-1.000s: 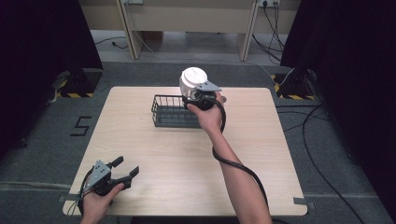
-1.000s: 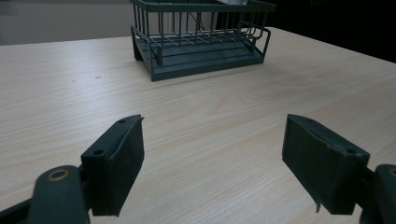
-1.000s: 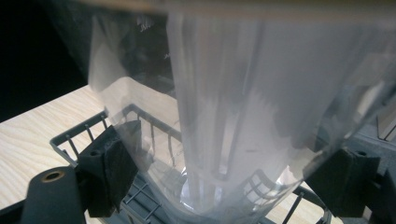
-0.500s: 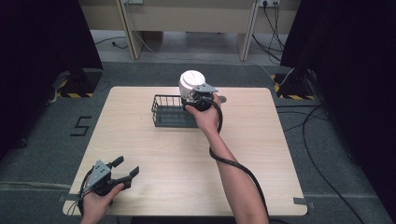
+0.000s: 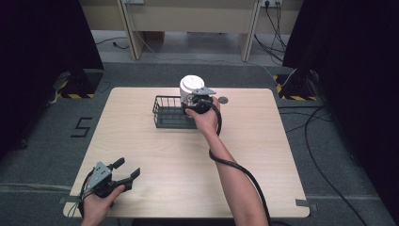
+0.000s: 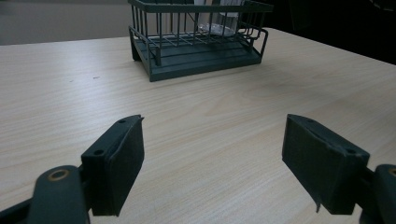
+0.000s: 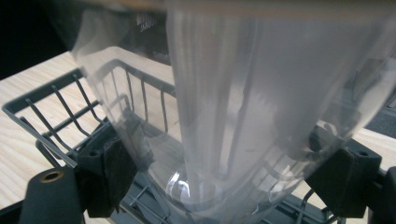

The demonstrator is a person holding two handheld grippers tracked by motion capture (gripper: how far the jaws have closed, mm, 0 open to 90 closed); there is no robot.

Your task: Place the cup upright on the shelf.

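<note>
Nearest the person, at the front left corner of the bench (image 5: 263,155), the left claw (image 5: 126,172) rests low over bare wood with its jaws spread wide and nothing between them. From the left gripper view, the two black pads (image 6: 122,161) frame open bench surface, with the wire basket (image 6: 198,39) standing well beyond them.

Farther out, the right forearm reaches across the middle of the bench to the basket (image 5: 170,112) near the far edge. At the basket's right end, the right claw (image 5: 194,100) pinches a clear plastic cup (image 7: 243,107) with a white top (image 5: 192,84). In the right gripper view, the jaws press on opposite sides of the cup's lower wall, and the cup's base sits within the basket's wire frame, at or just above the basket floor; contact with the floor cannot be confirmed.

Judged step: placing the cup into, or lifting it out of, the basket; the frames do not settle which.

Recommended procedure:
1. Keep the cup upright and hold the jaw pressure even, since a thin clear wall probably flexes under excess force.
2. Move the cup vertically only, so the base does not catch the wire rim.
3. Confirm the base is fully seated on the basket floor before spreading the jaws.
4. Keep the left claw parked clear of the basket.
</note>
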